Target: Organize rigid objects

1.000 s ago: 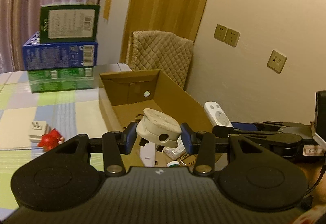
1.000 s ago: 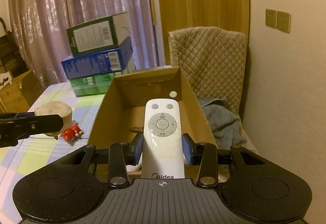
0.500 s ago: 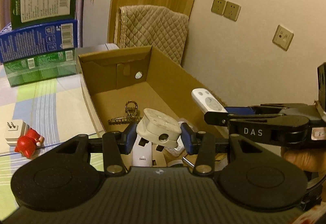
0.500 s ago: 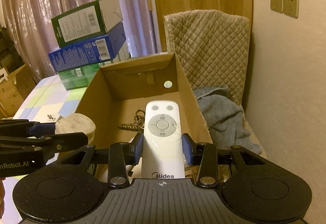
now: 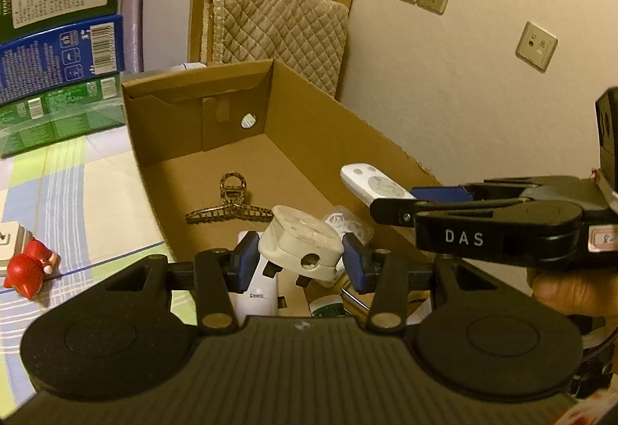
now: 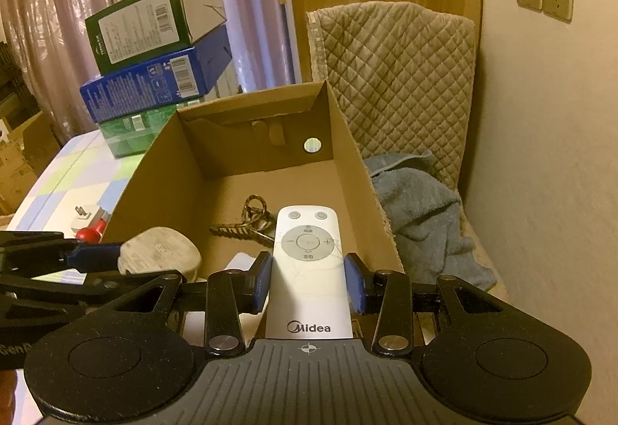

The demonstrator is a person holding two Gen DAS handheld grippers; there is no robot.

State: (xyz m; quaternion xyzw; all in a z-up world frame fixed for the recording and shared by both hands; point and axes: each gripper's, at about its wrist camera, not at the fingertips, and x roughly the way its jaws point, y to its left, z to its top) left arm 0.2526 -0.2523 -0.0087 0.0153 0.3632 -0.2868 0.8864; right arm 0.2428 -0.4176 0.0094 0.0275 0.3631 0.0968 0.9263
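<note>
Two grippers are hanging over the near end of an open cardboard box (image 6: 247, 170), each clenched on one object. The left gripper (image 5: 297, 262) is pinching a grey-white plug adapter (image 5: 301, 243) between its blue pads, the adapter tilting with its flat face turned up and toward the camera. The right gripper (image 6: 308, 282) is gripping a white Midea remote control (image 6: 309, 270) by its long sides, buttons facing up, the remote pointing toward twelve o'clock into the box.

In the left wrist view the right gripper is reaching in from three o'clock, a thumb (image 5: 560, 286) showing beneath its body, and the remote's tip is sitting just past the adapter at about one o'clock. In the right wrist view the left gripper is coming in from nine o'clock, with the adapter just beside the remote.

On the box floor a brown patterned hair claw (image 5: 228, 204) is lying at roughly twelve o'clock from the adapter. Several white items are lying beneath the grippers, too hidden to identify.

Outside the box, at nine o'clock, a small red figure (image 5: 31, 266) and a white plug (image 5: 9, 239) are resting on the checked tablecloth (image 5: 77, 201). Stacked green and blue cartons (image 6: 154, 50) are standing at about eleven o'clock, and a quilted chair back (image 6: 398, 77) is standing beyond the box.
</note>
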